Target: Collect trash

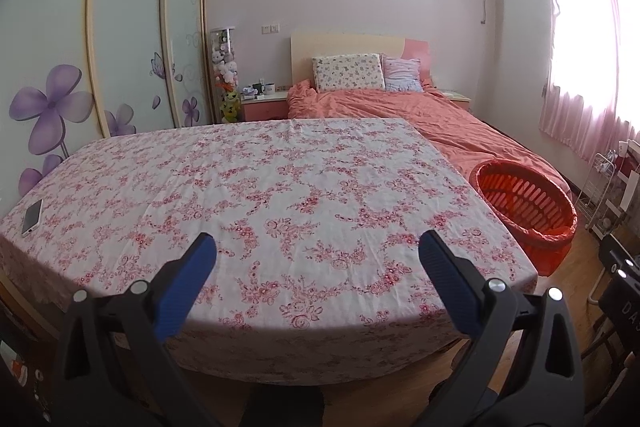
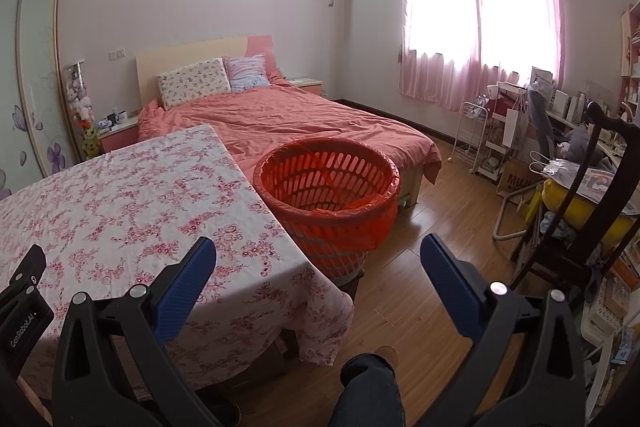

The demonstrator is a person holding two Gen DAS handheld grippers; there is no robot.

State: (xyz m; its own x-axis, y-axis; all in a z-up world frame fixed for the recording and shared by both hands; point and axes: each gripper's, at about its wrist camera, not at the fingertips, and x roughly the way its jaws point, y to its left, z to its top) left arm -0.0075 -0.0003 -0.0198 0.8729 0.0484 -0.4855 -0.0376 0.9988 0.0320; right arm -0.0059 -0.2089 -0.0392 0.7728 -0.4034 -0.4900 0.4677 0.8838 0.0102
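Note:
An orange slotted basket (image 2: pixel 328 187) lined with an orange bag stands on the floor at the table's right side; it also shows in the left wrist view (image 1: pixel 524 203). A table under a pink floral cloth (image 1: pixel 260 195) fills the left wrist view; it also shows in the right wrist view (image 2: pixel 120 211). I see no trash on it. My left gripper (image 1: pixel 316 247) is open and empty above the table's near edge. My right gripper (image 2: pixel 316 251) is open and empty, over the table's right corner and the floor. The left gripper's body (image 2: pixel 20 303) shows at the far left.
A phone (image 1: pixel 32 215) lies at the table's left edge. A bed with an orange duvet (image 2: pixel 288 119) stands behind the table. A cluttered chair (image 2: pixel 580 195), white racks (image 2: pixel 476 135) and a desk crowd the right wall. My knee (image 2: pixel 368 387) is below.

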